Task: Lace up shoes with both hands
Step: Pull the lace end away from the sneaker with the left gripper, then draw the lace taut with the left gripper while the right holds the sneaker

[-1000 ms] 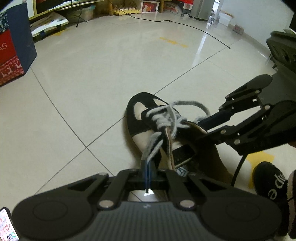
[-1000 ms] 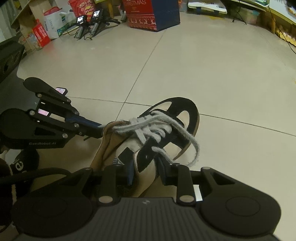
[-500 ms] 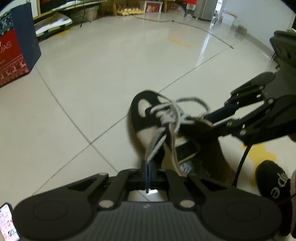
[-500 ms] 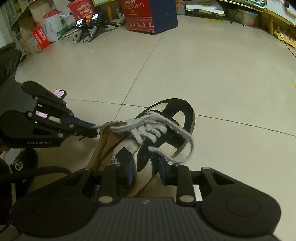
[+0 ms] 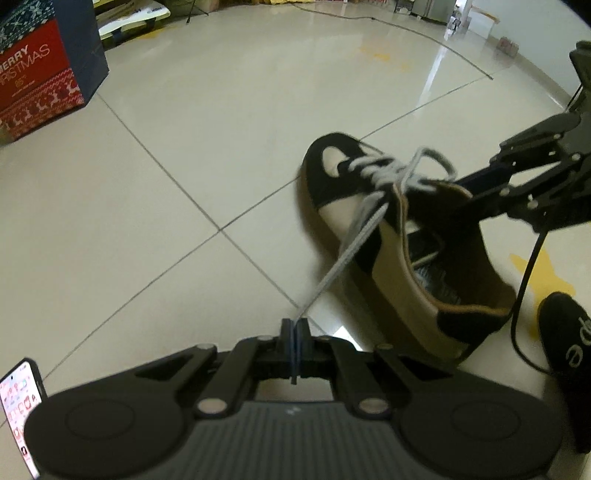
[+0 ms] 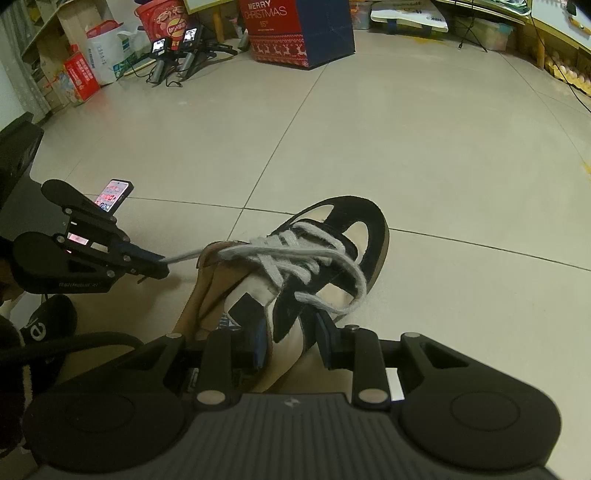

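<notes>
A cluttered storeroom or workroom. Pale tiled floor (image 6: pixel 424 155), Christmas gift box (image 6: pixel 299 31), cardboard cartons (image 6: pixel 79 75) and camera gear (image 6: pixel 177 48) lie beyond the claw

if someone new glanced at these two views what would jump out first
Most striking is the black and cream shoe lying on the pale tiled floor in the middle of both views, its grey lace pulled out in a taut line to the left gripper, which is shut on the lace end. The right gripper clamps the shoe's side near the opening. Further back, a red and blue Christmas gift bag catches the eye.
</notes>
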`<state>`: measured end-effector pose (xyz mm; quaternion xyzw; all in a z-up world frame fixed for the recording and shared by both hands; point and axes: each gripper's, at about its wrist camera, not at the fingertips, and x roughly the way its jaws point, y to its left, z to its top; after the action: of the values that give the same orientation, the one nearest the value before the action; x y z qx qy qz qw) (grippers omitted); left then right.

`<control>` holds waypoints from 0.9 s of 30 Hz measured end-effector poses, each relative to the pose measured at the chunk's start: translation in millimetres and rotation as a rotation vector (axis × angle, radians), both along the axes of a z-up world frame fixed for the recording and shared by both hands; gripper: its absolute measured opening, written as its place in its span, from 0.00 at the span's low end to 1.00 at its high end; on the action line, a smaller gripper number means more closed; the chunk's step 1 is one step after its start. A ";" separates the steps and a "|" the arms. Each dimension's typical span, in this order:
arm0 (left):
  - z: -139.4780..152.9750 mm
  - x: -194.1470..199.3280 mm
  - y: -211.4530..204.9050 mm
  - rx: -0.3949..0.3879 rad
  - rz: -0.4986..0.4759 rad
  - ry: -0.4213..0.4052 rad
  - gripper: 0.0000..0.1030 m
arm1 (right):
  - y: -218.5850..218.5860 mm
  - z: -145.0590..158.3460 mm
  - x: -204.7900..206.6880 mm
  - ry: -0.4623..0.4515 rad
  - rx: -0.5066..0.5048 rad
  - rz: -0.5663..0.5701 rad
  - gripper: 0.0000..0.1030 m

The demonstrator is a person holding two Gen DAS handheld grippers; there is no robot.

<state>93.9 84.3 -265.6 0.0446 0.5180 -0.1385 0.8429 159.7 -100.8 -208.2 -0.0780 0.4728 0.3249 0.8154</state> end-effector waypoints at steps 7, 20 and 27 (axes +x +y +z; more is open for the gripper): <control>-4.7 -2.2 8.9 0.025 0.018 0.048 0.02 | 0.3 0.4 0.5 0.000 0.000 0.001 0.29; 22.6 8.9 -2.1 -0.008 -0.096 0.023 0.22 | 2.4 -0.6 4.4 0.018 -0.013 -0.005 0.31; 34.7 23.7 -18.8 -0.026 -0.181 -0.059 0.28 | 4.4 -2.1 4.0 0.021 -0.026 -0.005 0.31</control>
<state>117.6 65.5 -230.9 0.0843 0.4847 -0.2195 0.8424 163.6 -96.3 -210.3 -0.0839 0.4858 0.3176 0.8100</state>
